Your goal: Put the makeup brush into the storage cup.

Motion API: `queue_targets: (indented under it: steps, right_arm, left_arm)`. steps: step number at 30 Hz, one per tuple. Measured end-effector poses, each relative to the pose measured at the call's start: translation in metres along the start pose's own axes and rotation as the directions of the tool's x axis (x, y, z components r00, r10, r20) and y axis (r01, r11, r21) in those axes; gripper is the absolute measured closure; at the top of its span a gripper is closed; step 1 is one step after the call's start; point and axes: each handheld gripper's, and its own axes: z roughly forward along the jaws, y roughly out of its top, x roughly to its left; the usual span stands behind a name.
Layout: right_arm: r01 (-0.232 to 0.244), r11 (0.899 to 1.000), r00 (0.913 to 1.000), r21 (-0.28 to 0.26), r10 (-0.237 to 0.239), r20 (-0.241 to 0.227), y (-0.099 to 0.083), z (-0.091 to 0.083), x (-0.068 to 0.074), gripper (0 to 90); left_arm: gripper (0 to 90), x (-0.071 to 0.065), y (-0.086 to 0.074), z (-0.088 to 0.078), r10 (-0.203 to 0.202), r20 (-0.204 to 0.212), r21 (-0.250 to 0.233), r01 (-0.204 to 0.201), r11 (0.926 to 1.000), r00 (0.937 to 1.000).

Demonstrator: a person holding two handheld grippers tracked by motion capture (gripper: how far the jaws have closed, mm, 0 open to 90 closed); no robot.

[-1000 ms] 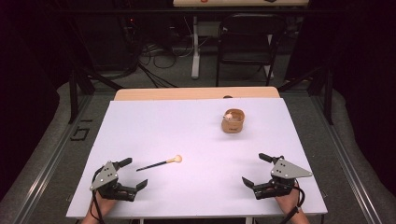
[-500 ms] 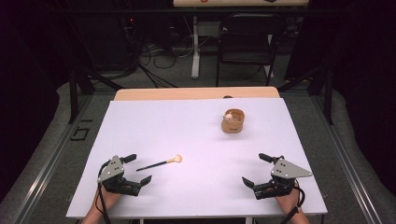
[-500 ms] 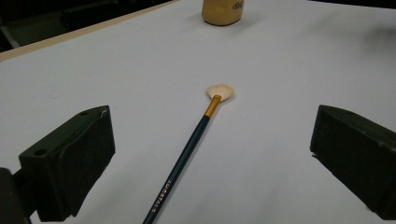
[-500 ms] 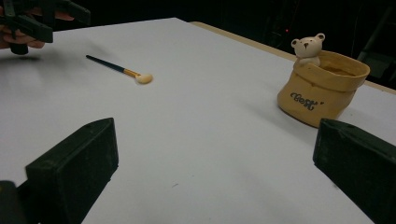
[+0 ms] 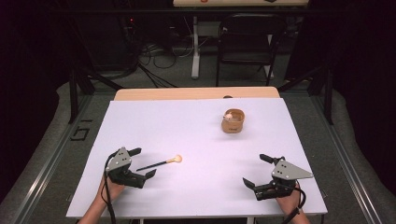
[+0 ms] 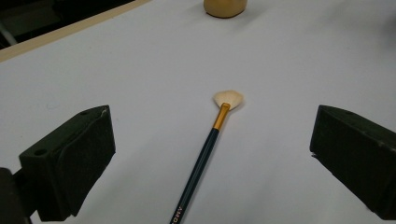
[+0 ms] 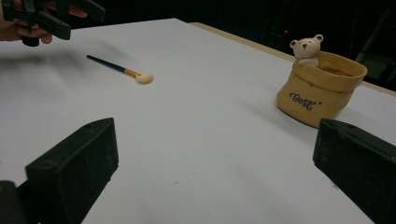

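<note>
Well apart, the pot [image 5: 233, 121] seemingly leaves the brush [image 5: 159, 164] unobstructed.

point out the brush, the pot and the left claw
brush [image 6: 201, 156], left gripper view, on its dark handle
pot [image 7: 317, 93], right gripper view, on its front wall
left claw [image 5: 143, 163], high view, between its fingertips

The brush [image 6: 205, 154] runs off the bottom edge of the left gripper view, its handle end and gold lettering cut short. The tan pot [image 6: 225, 6] is clipped by the top edge there. In the right gripper view, the left gripper [image 7: 51, 18] is blurred at the top-left corner.
</note>
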Motion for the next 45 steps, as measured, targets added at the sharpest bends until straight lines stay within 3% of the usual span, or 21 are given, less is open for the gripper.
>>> queue_targets:
  steps: [7, 13, 17, 25, 28, 29, 32, 33, 34, 35, 38, 40, 42, 43, 45]
  right_arm:
    - [-0.003, 1.000, 1.0000, 0.006, 0.003, 0.002, -0.001, 0.000, -0.001, 0.0]
    - [-0.004, 1.000, 1.0000, 0.011, 0.004, -0.001, -0.001, 0.001, 0.000, 0.0]
    - [-0.001, 1.000, 1.0000, 0.008, 0.001, 0.002, -0.001, 0.000, -0.001, 0.0]
    - [-0.002, 1.000, 1.0000, 0.009, 0.002, -0.001, -0.001, 0.001, -0.001, 0.0]
    - [-0.001, 1.000, 1.0000, 0.001, 0.001, 0.004, 0.000, -0.001, 0.000, 0.0]
    - [-0.001, 1.000, 1.0000, 0.001, 0.001, 0.004, 0.000, -0.001, 0.000, 0.0]
    - [0.001, 1.000, 1.0000, -0.004, 0.000, 0.007, 0.001, -0.002, 0.000, 0.0]
    - [0.002, 1.000, 1.0000, -0.002, -0.002, 0.005, 0.001, -0.002, 0.001, 0.0]
    - [0.002, 1.000, 1.0000, -0.003, -0.002, 0.002, 0.001, -0.002, -0.001, 0.0]
    - [0.002, 1.000, 1.0000, -0.003, -0.002, 0.002, 0.001, -0.002, -0.001, 0.0]
    - [-0.001, 1.000, 1.0000, -0.005, 0.001, -0.002, 0.000, 0.000, -0.001, 0.0]
    - [0.000, 1.000, 1.0000, -0.002, 0.000, -0.002, 0.000, -0.001, 0.000, 0.0]
    - [0.002, 1.000, 1.0000, -0.014, -0.002, -0.003, 0.002, -0.002, 0.001, 0.0]
    - [0.002, 1.000, 1.0000, -0.015, -0.002, -0.004, 0.002, -0.002, 0.002, 0.0]
    - [0.003, 1.000, 1.0000, -0.013, -0.003, -0.004, 0.002, -0.002, 0.002, 0.0]
  left_arm:
    - [0.1, 0.006, 0.008, 0.005, -0.008, 0.016, 0.072, 0.006, 0.9974, 0.9998]
    - [0.1, 0.010, 0.018, 0.009, 0.011, 0.033, 0.153, -0.015, 0.9881, 0.9994]
    - [0.1, 0.011, 0.024, 0.013, 0.018, 0.040, 0.212, -0.026, 0.9770, 0.9990]
    - [0.3, 0.012, 0.033, 0.022, 0.029, 0.061, 0.317, -0.047, 0.9474, 0.9977]
    - [0.3, 0.011, 0.039, 0.027, 0.037, 0.077, 0.365, -0.063, 0.9287, 0.9963]
    - [0.3, 0.011, 0.039, 0.027, 0.037, 0.077, 0.365, -0.063, 0.9287, 0.9963]
    - [0.3, 0.011, 0.045, 0.030, 0.041, 0.090, 0.395, -0.073, 0.9155, 0.9951]
    - [0.3, 0.011, 0.047, 0.031, 0.048, 0.098, 0.406, -0.084, 0.9101, 0.9941]
    - [0.3, 0.011, 0.049, 0.035, 0.062, 0.099, 0.429, -0.099, 0.8979, 0.9932]
    - [0.3, 0.011, 0.049, 0.035, 0.062, 0.099, 0.429, -0.099, 0.8979, 0.9932]
    - [0.3, 0.009, 0.054, 0.041, 0.076, 0.109, 0.459, -0.118, 0.8805, 0.9911]
    - [0.3, 0.008, 0.057, 0.044, 0.088, 0.121, 0.484, -0.136, 0.8645, 0.9887]
    - [0.3, 0.005, 0.062, 0.049, 0.108, 0.140, 0.521, -0.166, 0.8373, 0.9842]
    - [0.3, 0.005, 0.062, 0.049, 0.108, 0.140, 0.521, -0.166, 0.8373, 0.9842]
    - [0.3, 0.004, 0.066, 0.052, 0.117, 0.147, 0.542, -0.179, 0.8214, 0.9822]
